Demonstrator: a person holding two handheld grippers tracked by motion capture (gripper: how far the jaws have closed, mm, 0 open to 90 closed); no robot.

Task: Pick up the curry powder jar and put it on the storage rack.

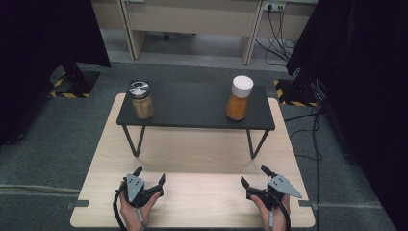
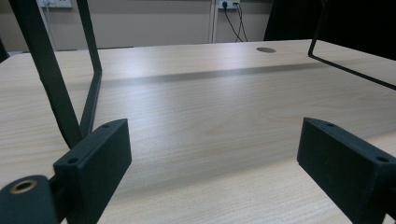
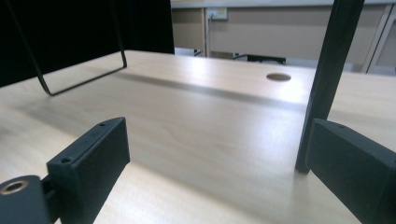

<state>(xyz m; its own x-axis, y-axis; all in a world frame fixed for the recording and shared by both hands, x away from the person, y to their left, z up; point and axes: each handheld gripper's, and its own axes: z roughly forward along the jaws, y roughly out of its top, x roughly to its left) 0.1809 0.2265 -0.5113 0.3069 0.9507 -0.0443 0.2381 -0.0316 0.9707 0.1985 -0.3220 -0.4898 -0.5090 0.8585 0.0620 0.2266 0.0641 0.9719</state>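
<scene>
Left tool (image 1: 151,175): held low over the near left part of the worktop (image 1: 192,202), jaws spread wide with nothing between them; in the left gripper view the two black pads (image 2: 100,154) frame bare wood grain.
Right tool (image 1: 254,177): held low over the near right part of the worktop, jaws apart and empty; in the right gripper view one pad (image 3: 93,156) stands well clear of the other.
Left hand (image 1: 136,209): comes in from the bottom edge and grips the body of the left tool, with its cable looping beside the wrist.
Right hand (image 1: 272,211): comes in from the bottom edge and grips the right tool, whose grey three-cornered plate faces up.
Black shelf (image 1: 195,110): a low dark stand on thin wire legs, set across the far half of the worktop, well apart from both tools.
Jar with silver lid (image 1: 140,100): upright at the left end of the black shelf, filled with a tan powder.
Jar with white lid (image 1: 239,98): upright towards the right end of the black shelf, filled with an orange powder.
Shelf leg (image 2: 56,74): rises just beyond the left pad in the left gripper view; another leg (image 3: 329,79) stands close by the right pad in the right gripper view.
Cable hole (image 3: 279,77): a round opening in the far part of the worktop.
</scene>
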